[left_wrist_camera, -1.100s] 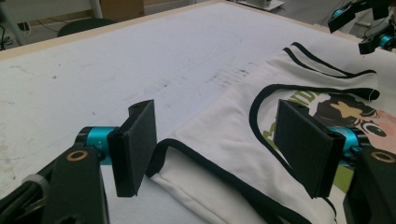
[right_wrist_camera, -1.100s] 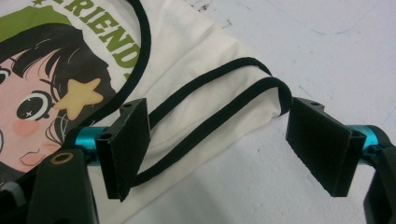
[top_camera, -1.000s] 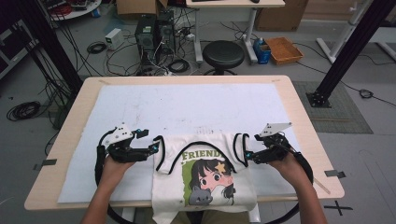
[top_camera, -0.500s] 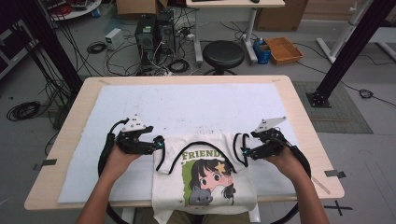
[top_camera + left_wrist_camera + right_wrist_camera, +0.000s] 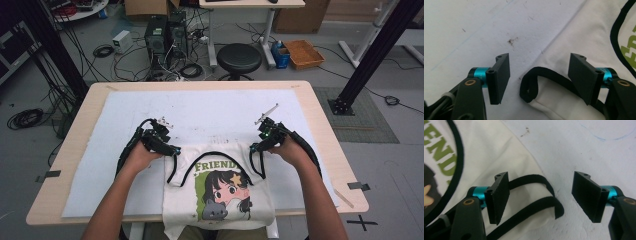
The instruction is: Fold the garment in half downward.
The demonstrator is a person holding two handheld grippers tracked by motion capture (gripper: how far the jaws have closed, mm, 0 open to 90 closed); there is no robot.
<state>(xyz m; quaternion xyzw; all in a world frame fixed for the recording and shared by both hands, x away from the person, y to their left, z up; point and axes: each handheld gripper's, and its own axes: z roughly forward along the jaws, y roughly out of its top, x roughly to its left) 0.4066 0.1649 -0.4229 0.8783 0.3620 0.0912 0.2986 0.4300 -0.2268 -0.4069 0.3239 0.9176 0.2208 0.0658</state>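
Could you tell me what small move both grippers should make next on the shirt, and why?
Probably close both: the left gripper and right gripper have just been closing, and each straddles a black-trimmed shoulder strap of the white shirt without pinching it.

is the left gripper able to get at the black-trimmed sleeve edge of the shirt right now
Probably yes. The left gripper has open jaws, which have just been closing slightly, and the black sleeve edge already lies between them on the white mat, with nothing in the way.
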